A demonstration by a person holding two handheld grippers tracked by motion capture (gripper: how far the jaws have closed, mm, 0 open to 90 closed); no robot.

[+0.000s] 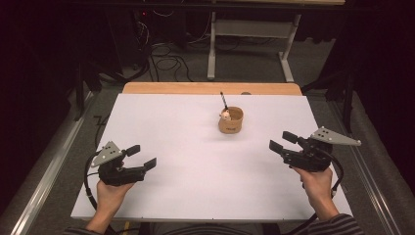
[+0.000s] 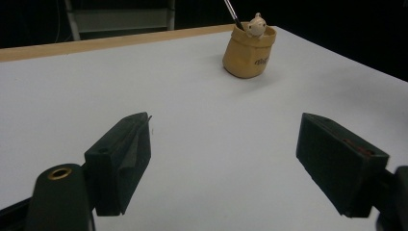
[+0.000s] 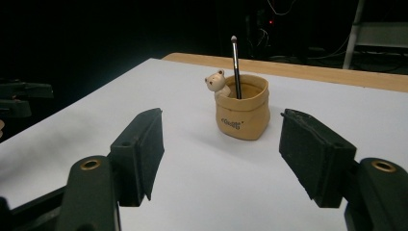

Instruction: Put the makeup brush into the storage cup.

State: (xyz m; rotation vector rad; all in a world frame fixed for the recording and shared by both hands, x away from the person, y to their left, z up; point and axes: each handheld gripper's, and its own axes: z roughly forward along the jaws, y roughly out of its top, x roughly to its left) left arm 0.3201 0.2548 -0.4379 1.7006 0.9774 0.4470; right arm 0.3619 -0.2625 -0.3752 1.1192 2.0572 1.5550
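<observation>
Tan cup (image 1: 231, 121) w/ bear figure (image 1: 225, 115) & dark brush (image 1: 224, 101) sits mid-surface (image 1: 195, 186), far side. L claw (image 1: 145, 156) & R claw (image 1: 280, 141) both gaping, empty, well apart from cup.

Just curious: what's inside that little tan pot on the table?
A thin dark brush stands in the tan pot, and a small bear figure peeks over its rim. The pot's bottom is hidden.
</observation>
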